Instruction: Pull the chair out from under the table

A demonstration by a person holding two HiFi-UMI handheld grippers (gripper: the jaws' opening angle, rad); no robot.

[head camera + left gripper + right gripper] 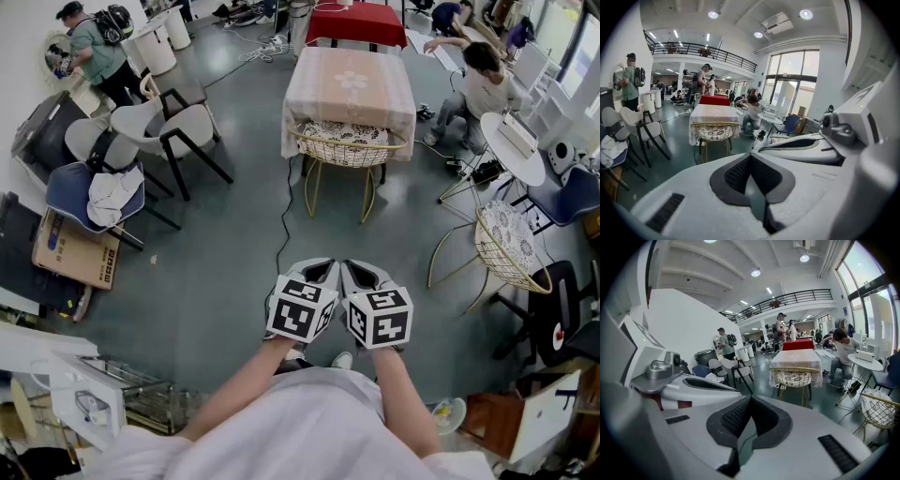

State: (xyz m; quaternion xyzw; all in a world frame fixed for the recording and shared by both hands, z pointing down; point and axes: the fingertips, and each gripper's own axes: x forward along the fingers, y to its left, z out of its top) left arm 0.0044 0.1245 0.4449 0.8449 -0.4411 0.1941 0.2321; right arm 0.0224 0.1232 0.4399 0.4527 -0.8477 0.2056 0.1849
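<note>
A gold wire chair point(345, 145) with a patterned cushion stands tucked against the near side of a table point(350, 89) draped in a pale pink cloth. The same chair point(715, 131) and table point(714, 114) lie some way ahead in the left gripper view. They also show as chair point(793, 376) and table point(797, 359) in the right gripper view. My left gripper point(319, 272) and right gripper point(361, 274) hang side by side over the floor, well short of the chair. Both are shut with nothing in them, left gripper point(749, 157) and right gripper point(749, 401).
A second wire chair point(506, 248) and a round white table point(511, 145) stand at the right, with a person point(483, 84) bent over there. Grey chairs point(173, 127), a blue chair point(98, 192) and a cardboard box point(75, 248) fill the left. A cable point(286, 211) runs across the floor.
</note>
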